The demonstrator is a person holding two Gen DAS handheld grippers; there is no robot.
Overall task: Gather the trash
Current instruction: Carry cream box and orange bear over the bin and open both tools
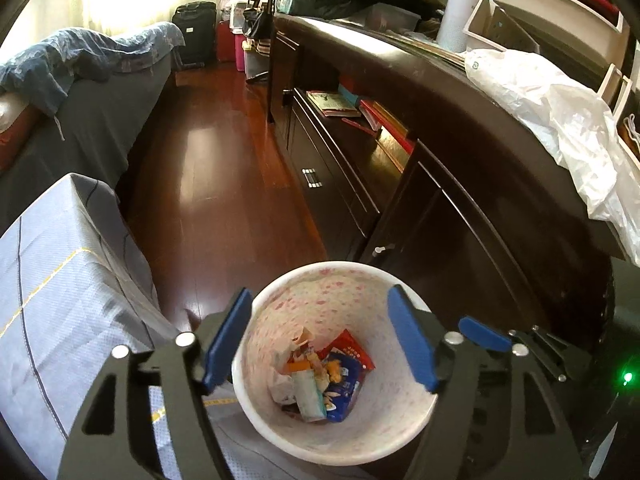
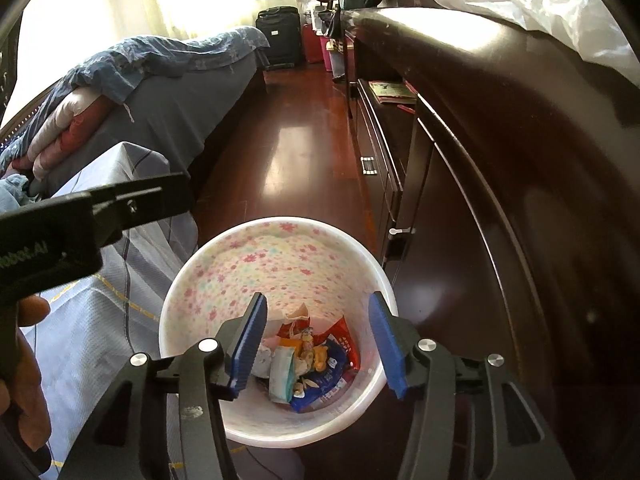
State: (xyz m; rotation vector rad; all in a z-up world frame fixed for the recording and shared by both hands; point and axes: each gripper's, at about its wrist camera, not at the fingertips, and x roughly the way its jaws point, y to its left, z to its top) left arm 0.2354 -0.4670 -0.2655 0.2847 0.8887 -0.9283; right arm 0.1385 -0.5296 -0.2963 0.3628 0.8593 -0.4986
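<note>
A white trash bin with a pink floral lining (image 1: 320,296) (image 2: 256,256) stands on the floor between the bed and the dark cabinet. Several wrappers (image 1: 326,376) (image 2: 308,360) lie at its bottom: red, blue, orange and white packets. My left gripper (image 1: 320,340) is open and empty above the bin's mouth. My right gripper (image 2: 318,344) is open and empty, also over the bin. The right gripper's blue fingers (image 1: 482,334) show at the right in the left wrist view. The left gripper's black body (image 2: 100,208) shows at the left in the right wrist view.
A bed with a grey-blue checked cover (image 1: 52,280) (image 2: 100,320) lies to the left. A long dark cabinet (image 1: 480,200) (image 2: 520,200) runs along the right, with a white plastic bag (image 1: 560,120) (image 2: 540,0) on top. Red-brown wooden floor (image 1: 220,180) stretches ahead to suitcases (image 1: 196,32).
</note>
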